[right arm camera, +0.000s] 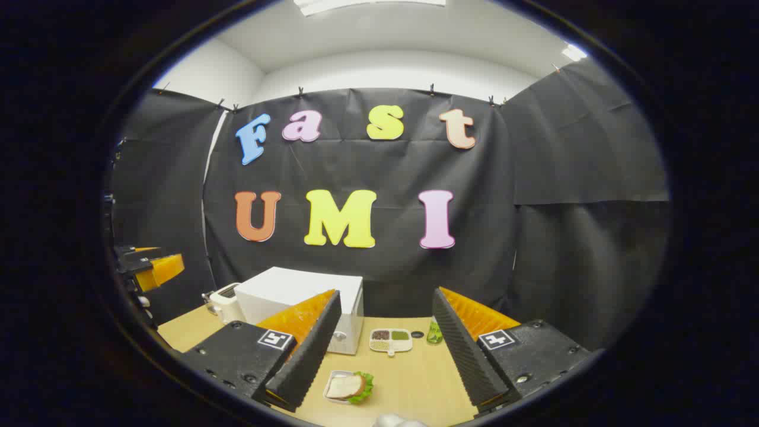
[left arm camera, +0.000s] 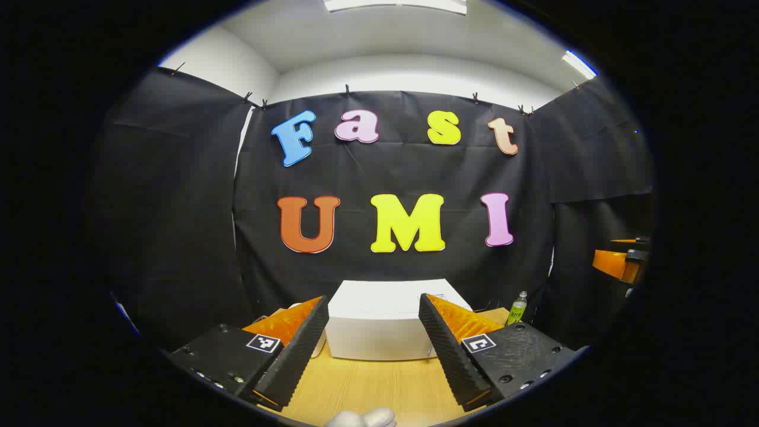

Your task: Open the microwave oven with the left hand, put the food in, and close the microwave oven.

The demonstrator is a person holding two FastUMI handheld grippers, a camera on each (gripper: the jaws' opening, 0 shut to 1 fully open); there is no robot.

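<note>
Pale wood grain runs across the table (right arm camera: 415, 379), and at its back, against the black cloth wall, sits the white microwave oven (left arm camera: 379, 323), door shut. In the left gripper view the left gripper (left arm camera: 373, 350) faces it squarely, jaws spread wide with nothing between them but the oven's front, well apart from it. A green bottle (left arm camera: 517, 307) stands just right of the oven, near the wall.

Over to the right gripper view: the right gripper (right arm camera: 385, 350) hangs above the table, jaws wide and empty too. Down between its fingers lies the food, a sandwich (right arm camera: 350, 386) with lettuce poking out, on a small white dish, on the near part of the table and clear of the oven. Farther back, a white sectioned tray (right arm camera: 391, 340) with green and brown fillings sits just right of the microwave oven, a small dark disc beside it, then the green bottle again. A white toaster (right arm camera: 224, 303) is tucked against the oven's left side. At the far left edge, the other gripper shows, held high, well away from the table's things.
</note>
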